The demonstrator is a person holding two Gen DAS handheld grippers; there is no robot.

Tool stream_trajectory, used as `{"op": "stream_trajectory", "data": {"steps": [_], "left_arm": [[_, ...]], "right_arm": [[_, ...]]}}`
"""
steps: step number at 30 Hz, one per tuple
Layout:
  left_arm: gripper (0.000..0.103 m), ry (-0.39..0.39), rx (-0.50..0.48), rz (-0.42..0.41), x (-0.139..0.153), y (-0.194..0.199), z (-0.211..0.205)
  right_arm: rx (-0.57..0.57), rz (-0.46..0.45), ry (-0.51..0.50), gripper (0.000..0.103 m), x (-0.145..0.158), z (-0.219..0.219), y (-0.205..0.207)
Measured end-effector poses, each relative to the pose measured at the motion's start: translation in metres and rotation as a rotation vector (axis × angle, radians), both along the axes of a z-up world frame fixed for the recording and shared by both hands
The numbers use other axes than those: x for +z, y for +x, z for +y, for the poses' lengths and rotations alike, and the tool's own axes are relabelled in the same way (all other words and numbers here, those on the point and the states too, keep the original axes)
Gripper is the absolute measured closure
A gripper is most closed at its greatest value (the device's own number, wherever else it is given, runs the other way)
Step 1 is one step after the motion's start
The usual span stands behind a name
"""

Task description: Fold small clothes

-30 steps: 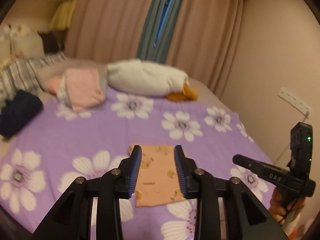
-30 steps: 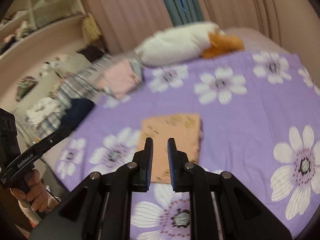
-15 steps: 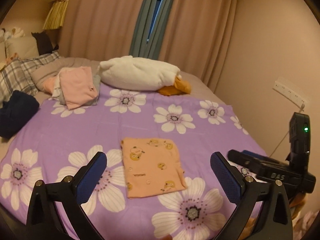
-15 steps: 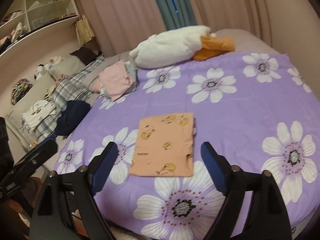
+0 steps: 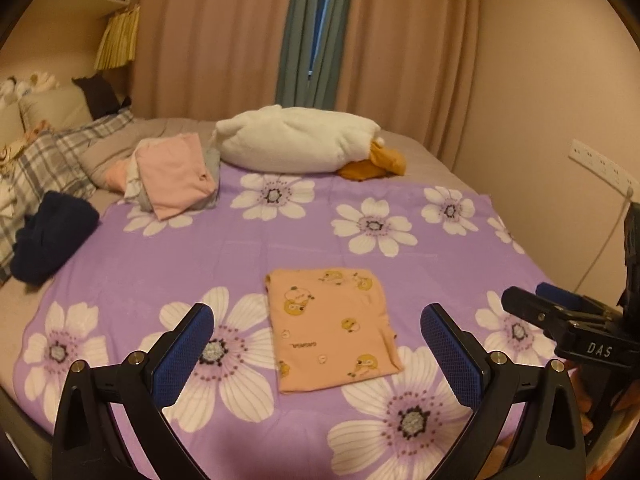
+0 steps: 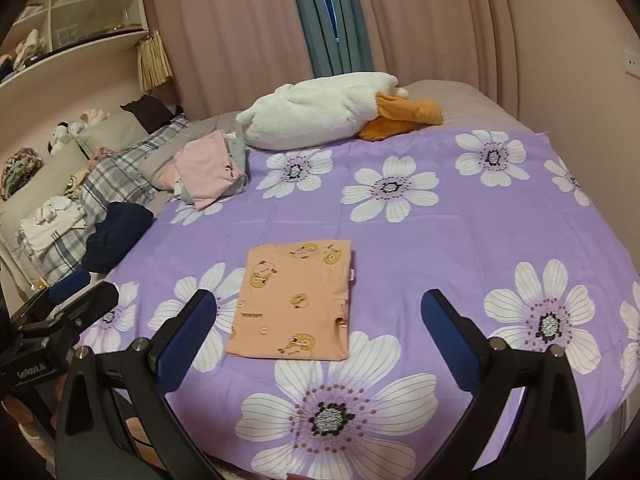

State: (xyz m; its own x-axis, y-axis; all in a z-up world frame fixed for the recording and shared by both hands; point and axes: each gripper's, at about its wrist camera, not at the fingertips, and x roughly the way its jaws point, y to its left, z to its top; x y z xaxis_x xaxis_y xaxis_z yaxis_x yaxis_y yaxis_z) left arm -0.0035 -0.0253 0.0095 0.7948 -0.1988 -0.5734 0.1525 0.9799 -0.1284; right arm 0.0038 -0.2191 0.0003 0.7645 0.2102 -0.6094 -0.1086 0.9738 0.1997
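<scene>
On the bed (image 5: 280, 248), both tongs, left tongs (image 5: 316, 344) and right tongs (image 6: 320, 340), have just spread wide (nothing between them); the folded orange shirt (image 5: 332, 328) should next be lifted by its edges, evenly.

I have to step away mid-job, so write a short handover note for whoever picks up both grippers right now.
Left gripper: open, jaws just opened wide, nothing between them.
Right gripper: open, jaws just opened wide, empty.
Orange garment: folded into a flat rectangle on the purple flowered sheet, just ahead of both grippers, untouched.
Pink clothes pile: at the far left of the sheet, beside the white plush goose.
Done: the orange piece looks folded and released.
Left: probably move it to the pile, then take the next small garment.
</scene>
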Motion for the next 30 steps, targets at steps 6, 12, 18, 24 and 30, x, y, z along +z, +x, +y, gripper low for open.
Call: {"op": "stream_trajectory", "data": {"steps": [6,12,18,24,30], "left_arm": [[0.001,0.022,-0.004,-0.009,-0.001,-0.001,-0.003],[0.001,0.018,-0.004,0.003,-0.003,0.003,-0.002],[0.001,0.013,0.005,0.001,-0.002,0.001,-0.002],[0.001,0.001,-0.007,0.015,-0.003,0.003,-0.001],[0.001,0.003,0.0,0.011,-0.004,0.002,-0.002]], "right_arm": [[-0.033,0.022,0.024,0.0,-0.003,-0.007,0.003],[-0.037,0.041,0.031,0.0,-0.005,-0.011,0.009],[-0.041,0.054,0.029,0.0,-0.008,-0.011,0.012],[-0.037,0.049,0.021,0.0,-0.007,-0.011,0.012],[-0.031,0.058,0.022,0.0,-0.008,-0.01,0.013]]}}
